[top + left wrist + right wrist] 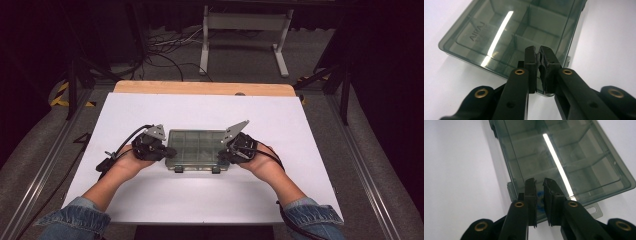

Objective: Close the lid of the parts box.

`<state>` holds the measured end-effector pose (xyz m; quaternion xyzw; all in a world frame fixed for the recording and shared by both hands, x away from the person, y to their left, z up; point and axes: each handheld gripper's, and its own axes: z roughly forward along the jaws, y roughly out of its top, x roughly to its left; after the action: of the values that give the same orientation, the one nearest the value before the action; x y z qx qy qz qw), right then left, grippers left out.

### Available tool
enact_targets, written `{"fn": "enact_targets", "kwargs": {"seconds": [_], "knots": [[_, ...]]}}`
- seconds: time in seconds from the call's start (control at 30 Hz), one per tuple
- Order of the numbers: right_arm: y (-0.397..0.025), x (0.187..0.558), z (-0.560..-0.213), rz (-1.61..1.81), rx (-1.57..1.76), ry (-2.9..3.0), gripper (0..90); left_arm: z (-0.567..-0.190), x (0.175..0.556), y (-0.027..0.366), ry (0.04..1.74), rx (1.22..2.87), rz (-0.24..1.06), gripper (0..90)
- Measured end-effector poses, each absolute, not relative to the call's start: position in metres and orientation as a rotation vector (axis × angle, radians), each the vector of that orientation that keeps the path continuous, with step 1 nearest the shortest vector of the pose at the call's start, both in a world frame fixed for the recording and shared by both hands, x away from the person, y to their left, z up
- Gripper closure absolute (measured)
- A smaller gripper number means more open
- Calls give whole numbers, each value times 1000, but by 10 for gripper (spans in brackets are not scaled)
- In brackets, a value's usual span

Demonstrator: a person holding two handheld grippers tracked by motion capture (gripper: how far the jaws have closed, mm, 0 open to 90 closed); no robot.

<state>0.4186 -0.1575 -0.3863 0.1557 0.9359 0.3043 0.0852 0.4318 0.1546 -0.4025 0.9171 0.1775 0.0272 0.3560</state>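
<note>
Smoky translucent plastic compartment box [196,148] lies flat on white worktop [150,195], lid shut, latches [178,169] on edge toward person. Long axis runs left–right. Left hand-held gripper [170,153] at box's left end, right hand-held gripper [223,154] at box's right end — both equally near. Left jaws pinch box's near corner edge; right jaws likewise narrowed over box rim, thin gap between. Next move probably hinges on level, two-ended lift.
</note>
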Motion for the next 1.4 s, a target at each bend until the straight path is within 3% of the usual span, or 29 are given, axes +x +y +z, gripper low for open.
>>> {"fn": "enact_targets", "kwargs": {"seconds": [0.1,0.4,0.6,0.83,1.4], "knots": [[-163,415,-379,980,473,2733,722,-396,427,159,473,2310,95,731],[-180,406,-358,1174,474,2581,428,-383,413,173,508,2174,178,394],[-188,402,-353,1226,474,2503,298,-380,406,188,522,2075,205,233],[-201,395,-350,1336,486,2369,150,-383,395,203,543,1968,238,135],[-240,378,-359,1481,563,2186,81,-399,377,237,580,1787,318,26]]}}
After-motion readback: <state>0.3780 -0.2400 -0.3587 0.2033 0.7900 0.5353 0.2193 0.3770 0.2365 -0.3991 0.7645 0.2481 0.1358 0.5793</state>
